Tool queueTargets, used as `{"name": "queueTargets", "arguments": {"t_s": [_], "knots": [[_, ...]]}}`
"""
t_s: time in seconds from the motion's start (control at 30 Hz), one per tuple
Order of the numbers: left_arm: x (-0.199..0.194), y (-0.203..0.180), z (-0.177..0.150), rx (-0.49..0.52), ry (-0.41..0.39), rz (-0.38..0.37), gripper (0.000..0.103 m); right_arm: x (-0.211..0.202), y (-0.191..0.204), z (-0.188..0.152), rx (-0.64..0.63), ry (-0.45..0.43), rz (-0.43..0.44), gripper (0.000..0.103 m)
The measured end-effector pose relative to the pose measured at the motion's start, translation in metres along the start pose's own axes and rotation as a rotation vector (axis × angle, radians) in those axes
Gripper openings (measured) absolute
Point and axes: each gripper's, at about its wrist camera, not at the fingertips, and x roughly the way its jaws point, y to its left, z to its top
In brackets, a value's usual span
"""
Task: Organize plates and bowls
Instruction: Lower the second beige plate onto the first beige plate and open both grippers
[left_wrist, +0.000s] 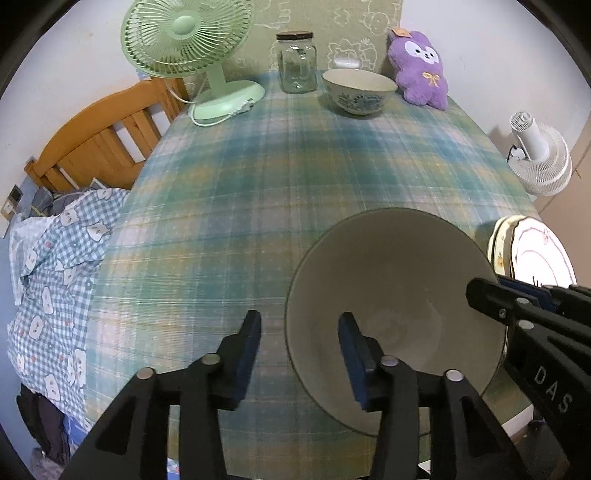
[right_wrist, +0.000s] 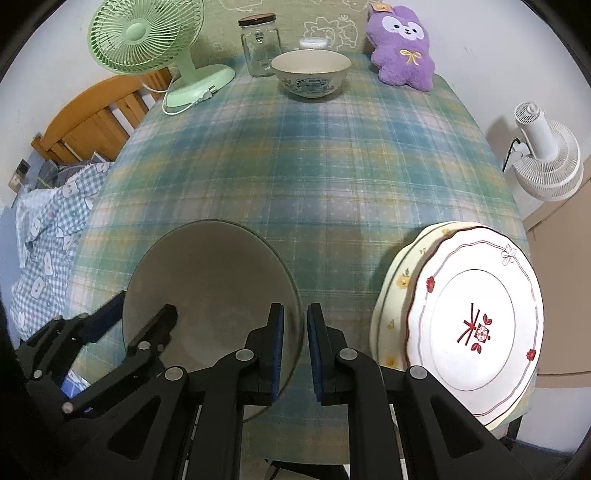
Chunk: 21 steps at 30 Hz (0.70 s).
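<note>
At near table edge we straddle wide plain grey bowl (left_wrist: 399, 306) rim: left gripper (left_wrist: 299, 354) open, right gripper (right_wrist: 295, 354) pinching rim. One-sided hold could tip bowl into stacked flowered plates (right_wrist: 476, 317) at right.

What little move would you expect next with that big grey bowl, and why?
Probably the right gripper opens off the rim: the wide grey bowl seems to sit on the checked tablecloth, and the left gripper stands open astride its other edge.
</note>
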Motion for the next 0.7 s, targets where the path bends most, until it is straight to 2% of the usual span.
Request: {"name": "queueTargets", "arguments": {"t_s": [0.03,0.1,0.17,0.23,0.33,0.43,0.5,0.57,0.7], "knots": [[-0.003,0.002,0.001,-0.014,-0.004,0.002,0.056,-0.001,-0.002,0.000,0.001,0.003,0.004,0.016],[-0.011,0.004,0.005,-0.032,-0.015,0.008,0.060,-0.005,-0.005,0.001,0.008,0.006,0.019,0.024],[-0.020,0.005,0.009,-0.042,-0.032,0.015,0.063,-0.013,-0.009,0.001,0.019,-0.009,0.024,0.053],[-0.032,0.006,0.013,-0.049,-0.057,0.015,0.066,-0.025,-0.011,0.002,0.022,-0.047,0.030,0.060],[-0.048,0.009,0.026,-0.067,-0.061,-0.024,0.071,-0.046,-0.014,0.009,0.018,-0.090,0.026,0.062],[-0.065,0.012,0.042,-0.084,-0.099,-0.057,0.074,-0.067,-0.018,0.021,0.035,-0.127,0.014,0.062],[-0.076,0.012,0.053,-0.086,-0.122,-0.021,0.081,-0.078,-0.018,0.030,0.045,-0.142,0.001,0.062],[-0.086,0.014,0.064,-0.074,-0.168,0.011,0.084,-0.088,-0.016,0.039,0.048,-0.162,0.003,0.062],[-0.097,0.018,0.091,-0.038,-0.223,-0.008,0.084,-0.101,-0.013,0.058,0.070,-0.180,-0.028,0.062]]}}
